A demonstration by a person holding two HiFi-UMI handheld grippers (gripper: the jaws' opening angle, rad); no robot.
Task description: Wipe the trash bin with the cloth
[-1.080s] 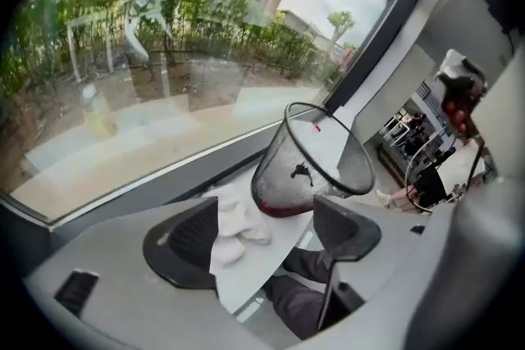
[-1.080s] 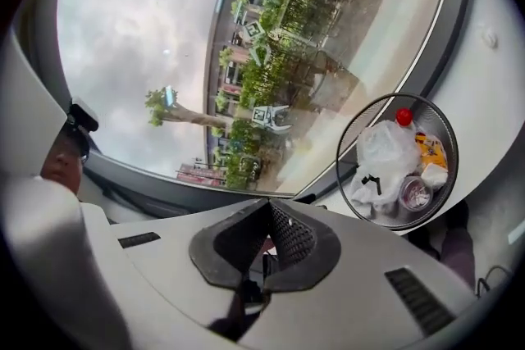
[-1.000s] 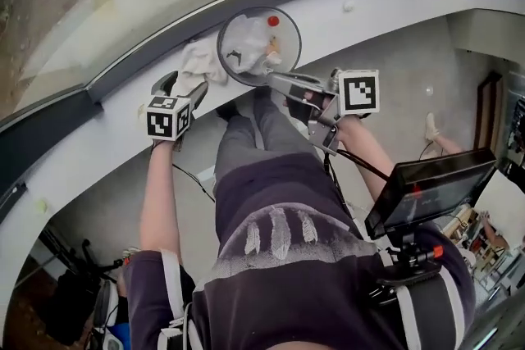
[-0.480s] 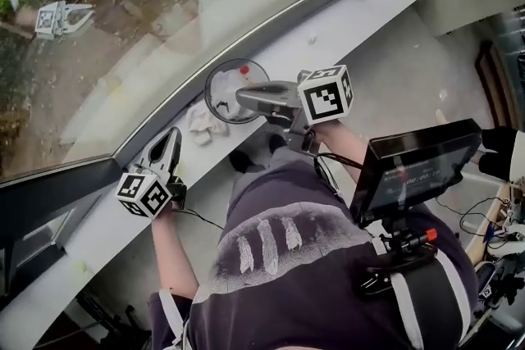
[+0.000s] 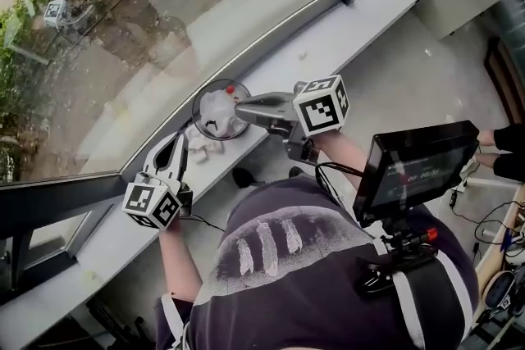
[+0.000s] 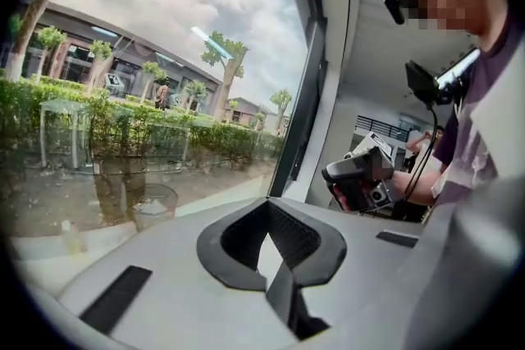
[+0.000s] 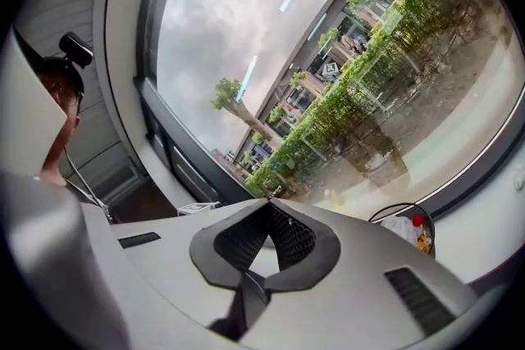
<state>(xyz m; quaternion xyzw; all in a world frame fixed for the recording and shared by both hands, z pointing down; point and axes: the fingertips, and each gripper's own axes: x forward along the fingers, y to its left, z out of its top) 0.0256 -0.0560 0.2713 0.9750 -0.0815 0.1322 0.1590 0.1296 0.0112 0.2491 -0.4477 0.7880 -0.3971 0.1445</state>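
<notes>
fingers (image 6: 234, 246) pressed together, empty, on left gripper (image 5: 175, 140) and right gripper (image 5: 239, 103): spread left, lower onto cloth (image 5: 201, 145) beside trash bin (image 5: 205, 91), pinch firmly.

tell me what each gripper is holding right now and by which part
Nothing is held. The left gripper and right gripper both have shut, empty jaws; the cloth lies loose on the sill beside the trash bin.

left hand-held gripper (image 5: 177, 140): jaws gone from open to closed, empty | moved off cloth (image 5: 202, 146), now apart
</notes>
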